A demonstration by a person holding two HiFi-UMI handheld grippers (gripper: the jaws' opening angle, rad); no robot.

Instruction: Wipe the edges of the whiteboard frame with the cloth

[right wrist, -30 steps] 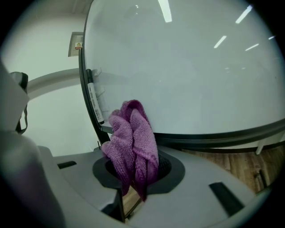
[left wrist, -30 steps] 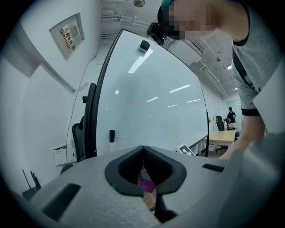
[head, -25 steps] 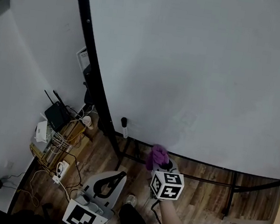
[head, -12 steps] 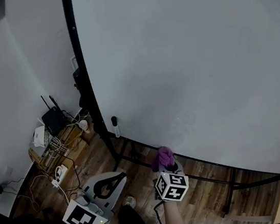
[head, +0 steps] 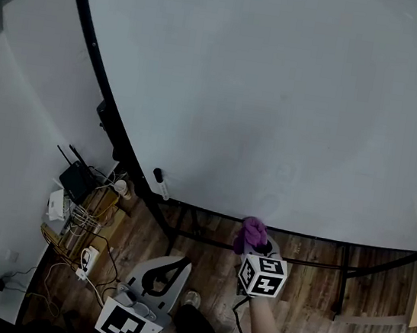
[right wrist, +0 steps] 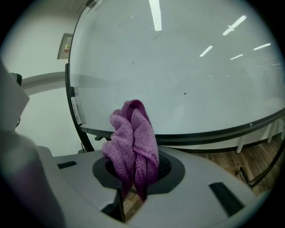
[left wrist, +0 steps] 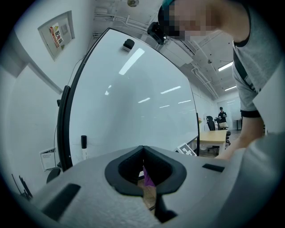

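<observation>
This is an office or meeting room. A large white whiteboard (head: 280, 95) in a thin black frame (head: 87, 45) stands on black metal legs (head: 342, 284) over a brown wood-plank floor (head: 309, 326). A black-capped white marker (head: 160, 184) sits near the board's lower corner. Beside the board, against the plain pale wall (head: 15, 119), a black router with two antennas (head: 76, 178) rests on a small rack among tangled cables, near a white power strip (head: 88, 258). In the left gripper view, long ceiling strip lights (left wrist: 225, 67) run overhead and a framed notice (left wrist: 58, 32) hangs on the wall. Far off, a light wooden desk (left wrist: 213, 136) stands with dark office chairs (left wrist: 209, 121) and a person (left wrist: 221, 113) behind it.
</observation>
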